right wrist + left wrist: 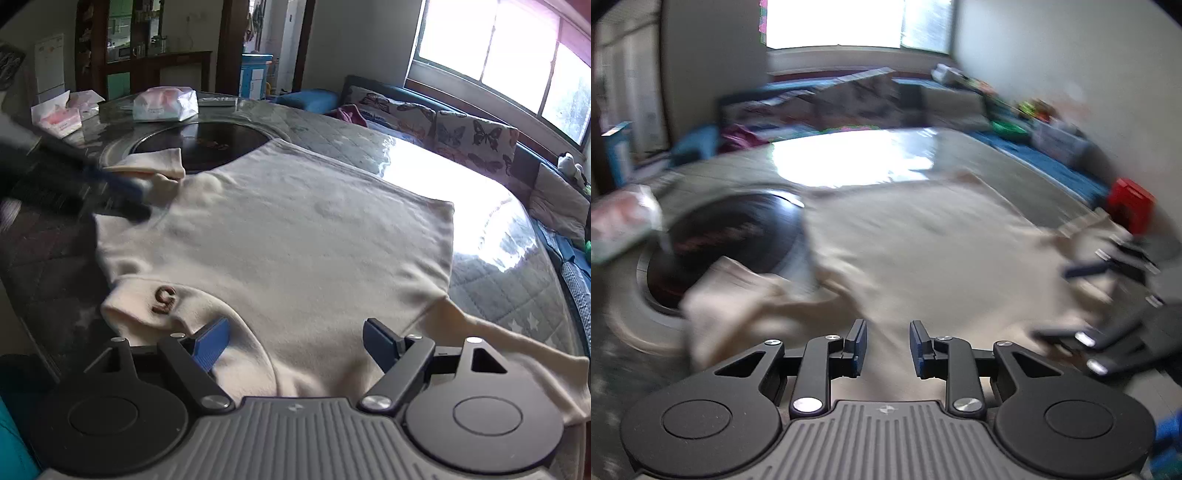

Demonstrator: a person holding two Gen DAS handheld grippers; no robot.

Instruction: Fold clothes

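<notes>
One cream sweater (295, 236), spread flat on desk (480, 280), collar toward camera. Right claw (295, 343): jaws apart, empty, over collar. Left claw (888, 347): jaws apart, empty, near sleeve (155, 168). Step, judged: pre-fold. Next: pinch sleeve, fold inward.

Round glass-topped table (480, 221) – cream sweater (295, 240) spread flat, tissue packs (164, 103) at far edge.

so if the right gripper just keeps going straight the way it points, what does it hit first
Most likely the cream knit sweater spread flat on the table: the open right gripper already hangs low over its near edge, so the fingers would meet fabric almost at once. Depth is hard to judge.
</notes>
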